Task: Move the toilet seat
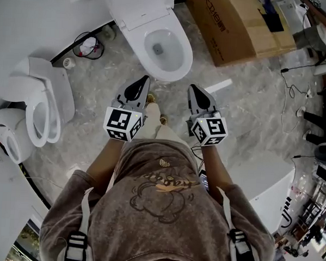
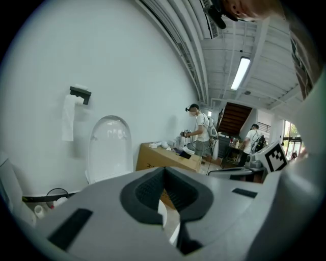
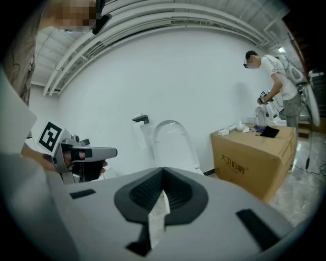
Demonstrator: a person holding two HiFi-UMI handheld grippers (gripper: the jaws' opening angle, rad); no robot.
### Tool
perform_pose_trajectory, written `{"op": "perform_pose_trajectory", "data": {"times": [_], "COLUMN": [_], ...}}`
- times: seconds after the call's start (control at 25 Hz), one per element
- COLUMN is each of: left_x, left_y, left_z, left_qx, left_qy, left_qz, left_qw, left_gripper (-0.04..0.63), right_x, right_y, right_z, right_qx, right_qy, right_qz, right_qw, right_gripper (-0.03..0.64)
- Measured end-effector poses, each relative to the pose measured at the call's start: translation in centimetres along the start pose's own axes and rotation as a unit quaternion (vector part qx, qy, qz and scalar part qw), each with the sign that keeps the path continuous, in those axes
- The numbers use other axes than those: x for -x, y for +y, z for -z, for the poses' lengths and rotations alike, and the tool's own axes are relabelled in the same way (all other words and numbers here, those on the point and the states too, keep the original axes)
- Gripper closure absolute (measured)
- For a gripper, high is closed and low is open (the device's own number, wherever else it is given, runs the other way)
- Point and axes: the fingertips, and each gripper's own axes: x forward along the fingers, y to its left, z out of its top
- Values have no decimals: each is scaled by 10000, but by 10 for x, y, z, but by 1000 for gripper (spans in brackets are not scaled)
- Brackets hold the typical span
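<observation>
Head view, left tongs (image 1: 144, 80) closed, empty, right tongs (image 1: 194, 89) closed, empty

Grey marbled floor (image 1: 89, 142) under a white toilet (image 1: 157, 31), cardboard box (image 1: 239, 27), wire bin (image 1: 89, 46) and loose cables (image 1: 288, 91).

The left gripper (image 2: 164, 171) has its jaws pressed together, nothing between them. From the jaws, a raised lid (image 2: 109, 148) stands at 10 o'clock with a paper roll (image 2: 68, 117) farther out. A box (image 2: 153, 159) sits at 12 o'clock and people (image 2: 201, 133) stand near 2 o'clock
</observation>
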Motion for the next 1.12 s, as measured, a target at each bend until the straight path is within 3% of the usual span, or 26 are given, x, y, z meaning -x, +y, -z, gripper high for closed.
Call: {"op": "perform_pose_trajectory", "data": {"times": [0.56,0.88,1.12], "left_x": [-82,-111,-136], "left_y": [66,79,94], "left_z": [3,19,40], "left_qx": [22,125,135], "left_qy": [224,351,375], "left_qz": [357,312,-1], "left_qw": [9991,9988,9992], "left_gripper": [586,586,586], "right_x": [-105,-138,-158], "right_y": [-26,-45,-64], "right_z": [-16,-8,10], "right_qx": [-46,21,148], "right_qy": [219,415,627], "right_qz": [32,-144,-409], "right_qw": [9997,9990,9971], "right_gripper": [618,618,618]}}
